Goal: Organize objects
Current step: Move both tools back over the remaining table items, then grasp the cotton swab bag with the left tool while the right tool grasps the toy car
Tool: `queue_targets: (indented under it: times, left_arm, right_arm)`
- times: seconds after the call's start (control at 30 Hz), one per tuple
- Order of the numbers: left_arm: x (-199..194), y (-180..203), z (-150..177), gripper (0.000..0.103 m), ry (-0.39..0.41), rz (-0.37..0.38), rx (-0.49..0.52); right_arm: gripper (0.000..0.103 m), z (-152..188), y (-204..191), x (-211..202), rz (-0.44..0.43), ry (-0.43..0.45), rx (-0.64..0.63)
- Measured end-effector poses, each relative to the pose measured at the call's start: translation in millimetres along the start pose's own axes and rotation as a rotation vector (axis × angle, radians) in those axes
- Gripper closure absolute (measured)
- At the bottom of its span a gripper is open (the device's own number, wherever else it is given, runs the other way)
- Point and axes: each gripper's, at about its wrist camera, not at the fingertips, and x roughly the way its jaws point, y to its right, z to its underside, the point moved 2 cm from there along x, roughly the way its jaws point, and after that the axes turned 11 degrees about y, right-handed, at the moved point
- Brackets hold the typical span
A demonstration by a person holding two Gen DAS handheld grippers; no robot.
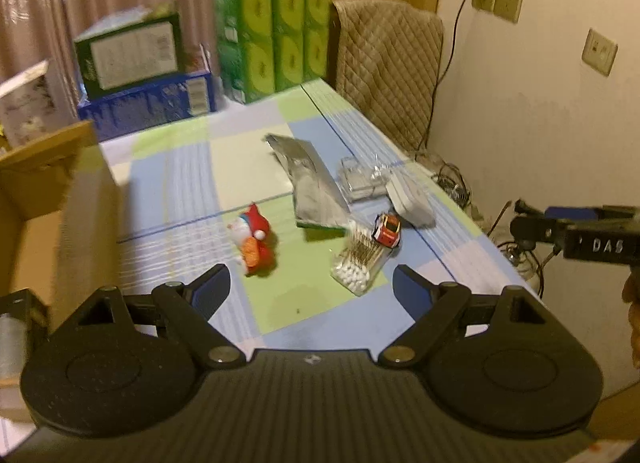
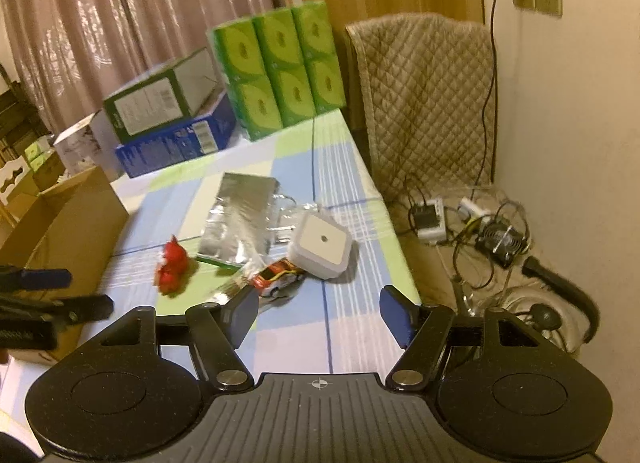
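Observation:
On the checked tablecloth (image 1: 176,199) lie a red and white toy figure (image 1: 254,241), a clear pack of cotton swabs (image 1: 358,263), a small red toy car (image 1: 387,229), a silver foil pouch (image 1: 312,183), a white square device (image 1: 410,199) and a clear plastic case (image 1: 360,179). My left gripper (image 1: 311,279) hovers open just short of the figure and the swabs, with nothing between its fingers. My right gripper (image 2: 319,299) stands open and empty over the table's near right, with the toy car (image 2: 276,281) and the white device (image 2: 322,241) just ahead. Each gripper shows at the edge of the other's view.
An open cardboard box (image 2: 68,223) stands at the table's left edge. Green tissue packs (image 2: 280,67) and stacked green and blue cartons (image 2: 176,139) line the back. A chair with a quilted cover (image 2: 420,103) and tangled cables (image 2: 472,231) lie beyond the right edge.

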Motion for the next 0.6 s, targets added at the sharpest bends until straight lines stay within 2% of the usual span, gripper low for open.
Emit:
queue_targets:
  times: [0.13,0.27,0.37,0.57,0.6]
  left_arm:
    - [36.8,4.2,9.2,0.02,-0.035,0.002,0.032]
    - [66.6,9.1,18.5,0.027,-0.071,0.015,0.064]
    - [86.0,14.5,24.7,0.029,-0.081,0.055,0.103]
    - [119.5,26.5,30.5,0.039,-0.097,0.134,0.154]
    - [125.1,29.2,31.3,0.044,-0.102,0.146,0.163]
  right_arm:
    - [0.038,2.7,8.8,27.4,0.0,-0.024,-0.005]
    - [0.038,4.4,14.0,49.3,-0.007,-0.044,-0.012]
    - [0.038,5.9,17.8,61.1,-0.001,-0.053,-0.017]
    - [0.038,12.1,23.3,77.8,0.007,-0.077,-0.012]
    - [0.038,13.8,23.5,80.6,0.007,-0.082,-0.01]
